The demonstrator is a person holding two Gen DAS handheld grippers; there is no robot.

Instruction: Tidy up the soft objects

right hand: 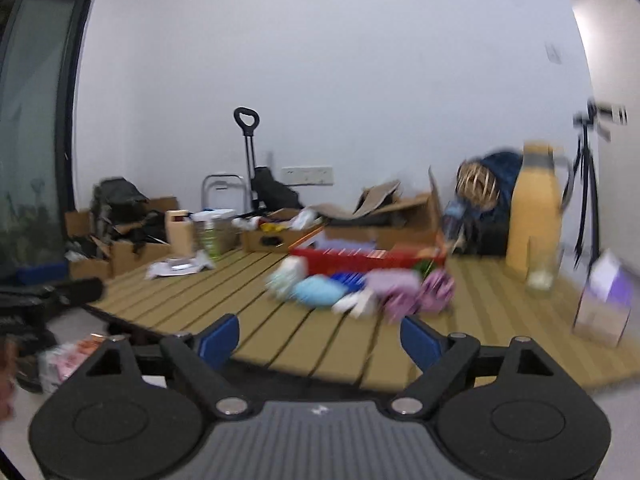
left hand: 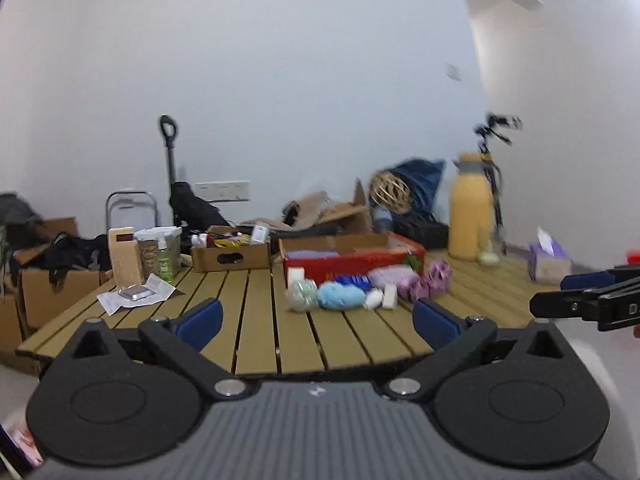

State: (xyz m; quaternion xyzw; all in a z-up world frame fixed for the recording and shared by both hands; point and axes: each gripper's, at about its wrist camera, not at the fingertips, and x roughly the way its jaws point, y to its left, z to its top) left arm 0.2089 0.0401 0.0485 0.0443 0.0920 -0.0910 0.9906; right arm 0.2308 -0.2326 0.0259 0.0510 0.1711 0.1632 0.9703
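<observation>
2 tongs [left hand: 318, 322] [right hand: 319, 336] spread, level, empty.

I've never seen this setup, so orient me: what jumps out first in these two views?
A cluster of soft objects, pale blue, white and purple, lies mid-table on the slatted wooden table, right in front of a red box. A tall yellow jug stands at the table's far right. In the foreground, the left gripper and the right gripper are both open and empty, short of the pile.
</observation>
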